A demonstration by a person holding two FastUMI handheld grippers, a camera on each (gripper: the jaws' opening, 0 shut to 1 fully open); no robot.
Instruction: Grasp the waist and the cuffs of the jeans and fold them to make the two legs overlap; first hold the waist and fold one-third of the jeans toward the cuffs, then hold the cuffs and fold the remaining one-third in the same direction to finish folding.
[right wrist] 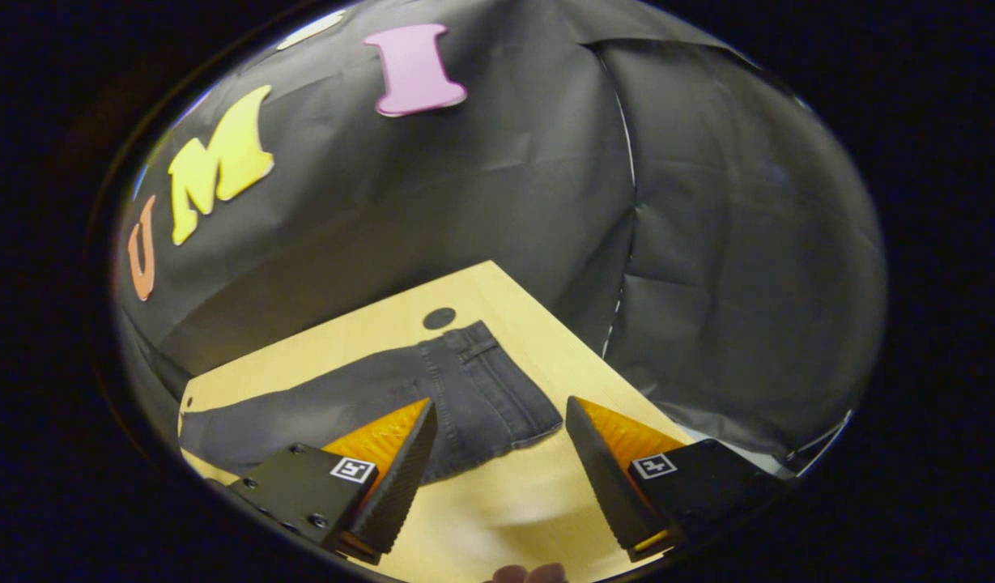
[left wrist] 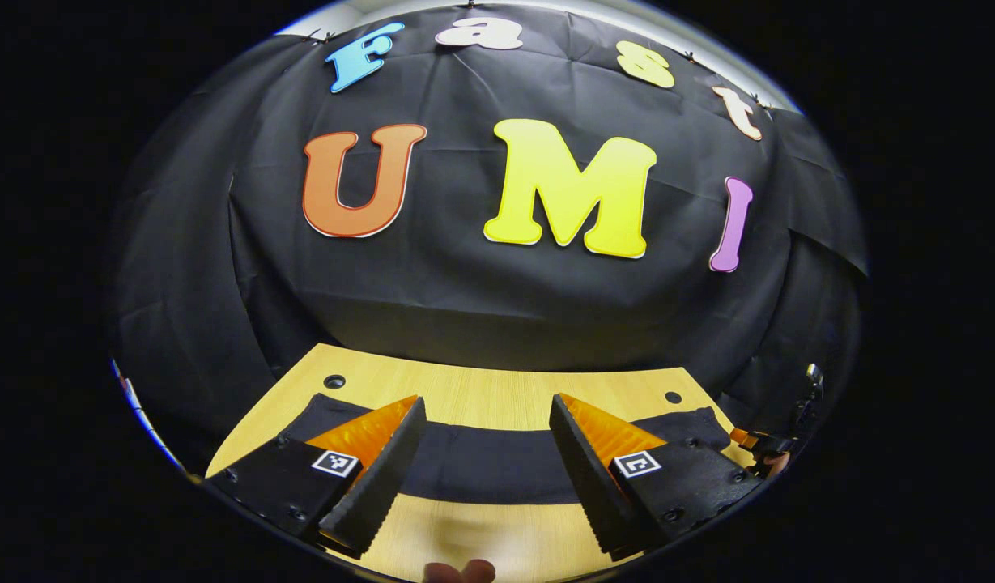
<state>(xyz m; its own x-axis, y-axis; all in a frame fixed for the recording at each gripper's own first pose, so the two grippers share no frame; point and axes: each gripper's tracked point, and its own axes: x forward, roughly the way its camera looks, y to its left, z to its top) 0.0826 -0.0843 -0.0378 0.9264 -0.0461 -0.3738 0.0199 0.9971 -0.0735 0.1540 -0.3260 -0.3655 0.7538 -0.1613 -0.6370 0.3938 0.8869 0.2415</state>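
**Jeans flat on desk, both grippers open above them**

Black cloth walls (left wrist: 481, 308) close the booth on all sides; a light wooden desk (left wrist: 481, 389) sits against them, with round holes (left wrist: 334, 381) near its far corners.

Left gripper view: left gripper (left wrist: 487, 465) hovers over the near part of the desk, jaws spread wide, nothing between them. Dark jeans (left wrist: 489, 465) lie flat across the desk as a long band running left to right, beyond the fingertips (left wrist: 384, 470) and seen through the gap between them. No contact visible between fingers and denim. At the far right edge, part of the other gripper (left wrist: 776, 444) shows, with a bit of the hand holding it. Fingertips of the person's hand (left wrist: 461, 572) peek in at the bottom edge.

Right gripper view: right gripper (right wrist: 501, 470) also has jaws wide apart, holding nothing. Waist end of the jeans (right wrist: 481, 389) lies near the desk's (right wrist: 578, 364) far right corner, just beside a round hole (right wrist: 439, 317); waistband (right wrist: 509, 380) and seams are readable. Legs (right wrist: 303, 413) stretch away to the left along the desk. Left finger (right wrist: 400, 478) overlaps the denim's near edge in the picture; cannot tell if it touches. Bare desk shows between the jaws.
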